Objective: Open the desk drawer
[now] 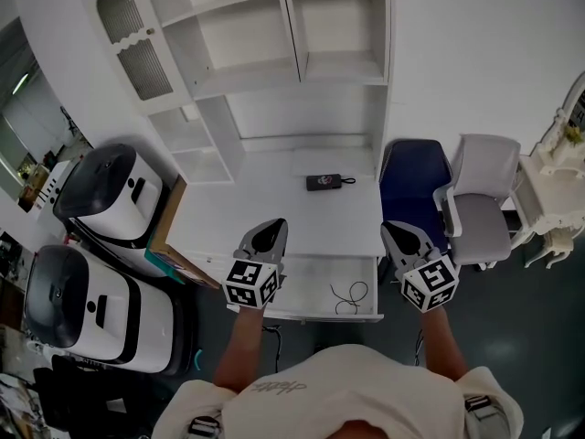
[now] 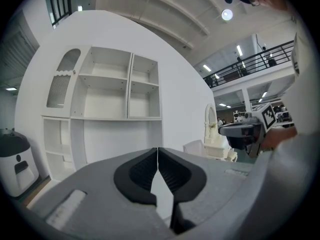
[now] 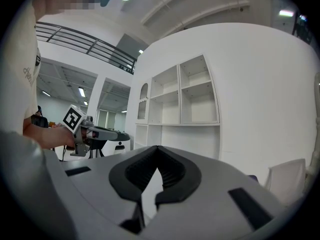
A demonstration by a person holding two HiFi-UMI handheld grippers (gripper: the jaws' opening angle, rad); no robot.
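Desk drawer (image 1: pixel 311 289) pulled out, between left tool (image 1: pixel 276 225) and right tool (image 1: pixel 392 230) — both pinched closed, empty.

Grey two-jaw right gripper (image 3: pixel 157 147) has its black ribbed jaws touching at the tips, nothing between them. A white open-shelf wall unit (image 3: pixel 185 96) is at 12 o'clock. The hand-held left gripper (image 3: pixel 121 135) with its marker cube is at 9 o'clock.

text: none legible — shirt print (image 1: pixel 274 387) | script, too blurred

Two chairs (image 1: pixel 484 204), centre right; two white machines (image 1: pixel 101 190), left; one black device (image 1: pixel 324 182); one drawer (image 1: pixel 320 286); possibly one cable (image 1: pixel 350 295).
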